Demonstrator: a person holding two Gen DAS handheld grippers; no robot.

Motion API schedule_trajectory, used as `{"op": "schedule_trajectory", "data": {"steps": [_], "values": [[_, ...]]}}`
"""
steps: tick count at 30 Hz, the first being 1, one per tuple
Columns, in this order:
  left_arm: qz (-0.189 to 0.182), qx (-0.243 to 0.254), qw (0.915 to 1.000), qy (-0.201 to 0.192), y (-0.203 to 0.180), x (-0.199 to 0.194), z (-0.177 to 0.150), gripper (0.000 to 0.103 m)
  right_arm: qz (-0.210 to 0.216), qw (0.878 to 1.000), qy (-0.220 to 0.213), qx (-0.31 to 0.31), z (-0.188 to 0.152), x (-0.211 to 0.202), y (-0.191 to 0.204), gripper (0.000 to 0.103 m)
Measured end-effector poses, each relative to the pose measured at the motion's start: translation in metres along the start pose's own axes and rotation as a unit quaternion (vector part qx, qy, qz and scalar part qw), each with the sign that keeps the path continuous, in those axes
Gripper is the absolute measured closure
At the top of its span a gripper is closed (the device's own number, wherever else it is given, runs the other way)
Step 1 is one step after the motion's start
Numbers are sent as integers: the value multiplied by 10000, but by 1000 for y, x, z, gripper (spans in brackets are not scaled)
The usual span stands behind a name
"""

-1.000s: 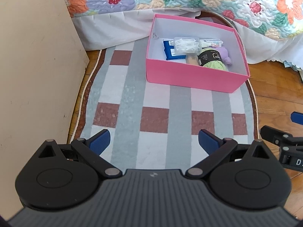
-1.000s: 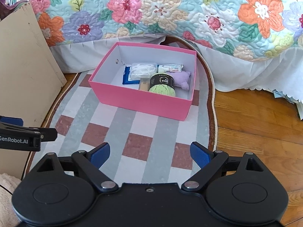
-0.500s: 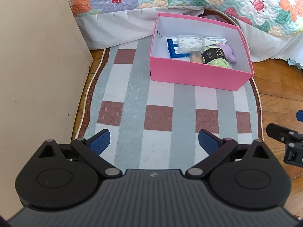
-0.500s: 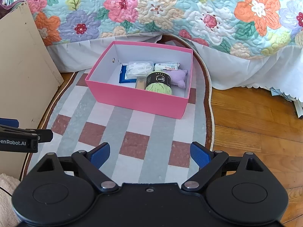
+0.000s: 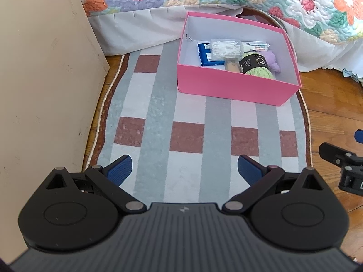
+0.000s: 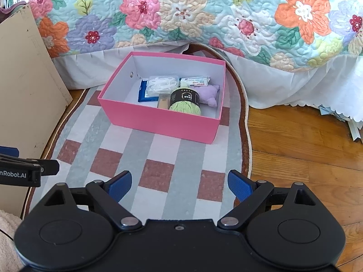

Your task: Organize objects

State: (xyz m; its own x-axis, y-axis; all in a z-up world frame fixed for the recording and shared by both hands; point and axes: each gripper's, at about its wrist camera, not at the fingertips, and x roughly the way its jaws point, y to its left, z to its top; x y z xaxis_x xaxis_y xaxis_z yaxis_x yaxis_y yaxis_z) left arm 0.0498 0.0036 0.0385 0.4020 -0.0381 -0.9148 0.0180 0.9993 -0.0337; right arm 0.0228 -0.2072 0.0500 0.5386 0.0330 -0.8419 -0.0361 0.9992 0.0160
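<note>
Both claws are hanging low over a checked rug (image 5: 188, 117), each spread wide and gripping nothing. The left claw (image 5: 184, 168) is showing its blue pads (image 5: 119, 168) far apart, with bare rug lying between them; the right claw (image 6: 179, 182) is standing the same way, its blue pads (image 6: 239, 184) parted over the rug's red and grey squares. Ahead of both claws, well apart from their tips, a pink box (image 6: 158, 119) is sitting on the far part of the rug, slightly to the right of the left claw's line and roughly straight ahead of the right claw. Inside the box, a ball of green yarn (image 6: 185, 103) with a black band is lying against the near wall, a purple soft item (image 6: 209, 96) is resting just beside it on its right, and a clear plastic case (image 6: 161, 85) of white pieces is lying on top of a blue packet (image 6: 143, 94). A white wrapped pack (image 6: 194, 82) is lying beyond the yarn near the far wall, and a tan item (image 6: 163, 101) just left of the yarn is possibly a small tube or bottle, too hidden to name. Beyond the box a floral quilt (image 6: 204, 18) is draping over a bed, and to the left of the left claw a beige panel (image 5: 40, 86) is standing upright. Right of the right claw, wooden floor (image 6: 306, 154) is showing.
</note>
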Motion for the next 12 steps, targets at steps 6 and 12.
{"op": "schedule_trajectory", "data": {"steps": [6, 12], "values": [[23, 47, 10000, -21, 2, 0, 0, 1, 12, 10000, -35, -3, 1, -2, 1, 9], [142, 64, 9999, -56, 3, 0, 1, 1, 24, 10000, 2, -51, 0, 0, 2, 9]]}}
